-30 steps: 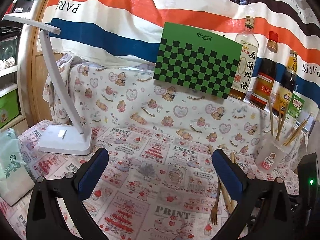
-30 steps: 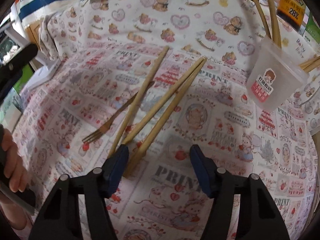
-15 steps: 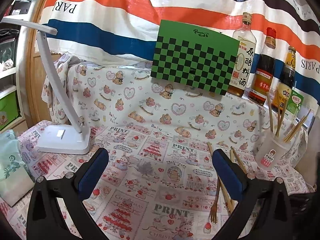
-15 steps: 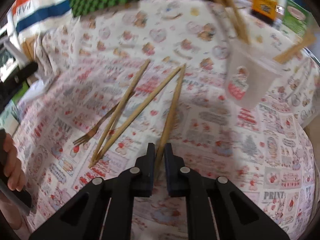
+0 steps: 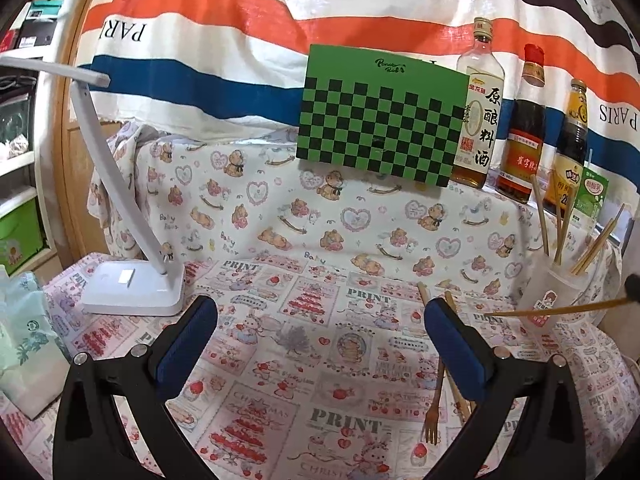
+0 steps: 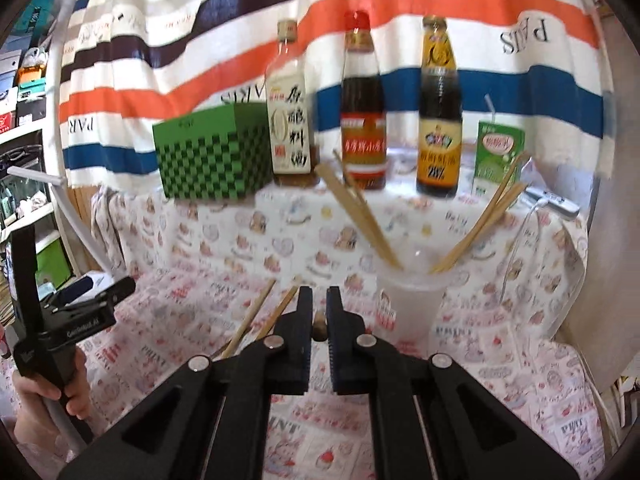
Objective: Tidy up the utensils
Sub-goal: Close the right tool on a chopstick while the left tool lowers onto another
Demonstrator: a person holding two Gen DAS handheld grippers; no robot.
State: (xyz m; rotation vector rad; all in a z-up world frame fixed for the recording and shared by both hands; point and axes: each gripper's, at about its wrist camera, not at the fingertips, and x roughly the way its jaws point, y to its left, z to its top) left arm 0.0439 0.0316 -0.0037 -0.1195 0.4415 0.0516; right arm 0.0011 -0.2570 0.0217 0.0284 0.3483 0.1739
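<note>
The right gripper (image 6: 318, 300) is now gripping a single chopstick (image 5: 552, 311), its jaws pinched down on the butt end, where a second ago they were standing wide over the pile on the cloth. It has been lifting: the right view, which earlier was looking down on the tablecloth, is now facing the bottles and the green checkered box (image 6: 212, 156) at the back, with the plastic cup (image 6: 412, 300) sitting just right of centre. In the left view the held chopstick is crossing in nearly level from the right edge, in front of the cup (image 5: 554, 292), where no stick was showing before. Two chopsticks (image 6: 256, 312) and the wooden fork (image 5: 434, 412) are lying on the tablecloth (image 5: 304, 360) in the lower right of the left view, partly behind a blue finger pad (image 5: 456, 348). The left gripper (image 5: 320, 344) is hanging wide open with nothing between its pads, much as it was a second ago. More chopsticks are leaning in the cup.
</note>
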